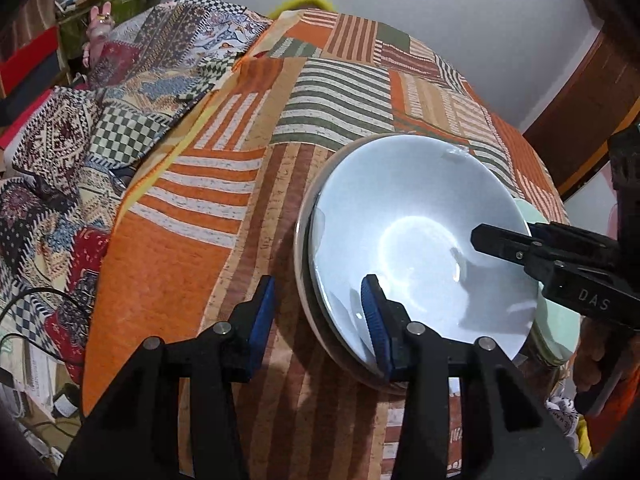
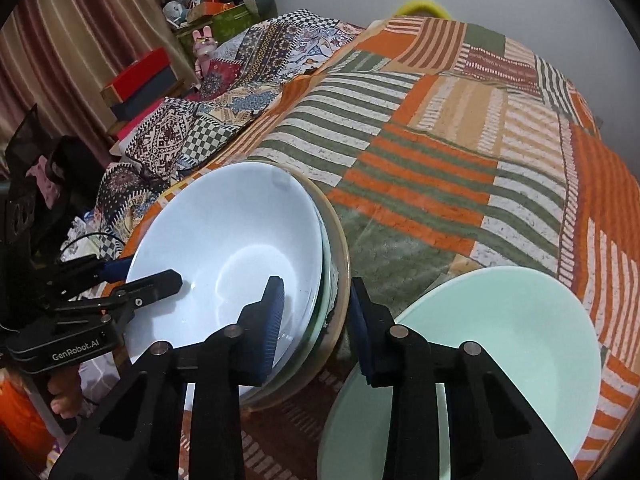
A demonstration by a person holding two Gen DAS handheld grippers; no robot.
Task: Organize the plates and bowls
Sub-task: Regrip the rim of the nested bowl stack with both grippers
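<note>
Left gripper (image 1: 318, 286) fingers apart, one each side of white bowl's (image 1: 420, 208) left rim. Right gripper (image 2: 316, 286) fingers across right rim; cannot tell if squeezing. Green bowl (image 2: 520, 340) just right.

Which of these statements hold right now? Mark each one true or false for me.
1. The white bowl sits on top of other dishes. True: a beige plate rim shows beneath it.
2. The mint-green bowl is nested inside the white bowl. False: it sits apart, beside the stack on the patchwork cloth.
3. The left hand-held gripper has one finger inside the white bowl and one outside its rim. True.
4. The white bowl holds food. False: it is empty.
5. The right hand-held gripper straddles the mint-green bowl's rim. False: it straddles the rim of the white bowl's stack.
</note>
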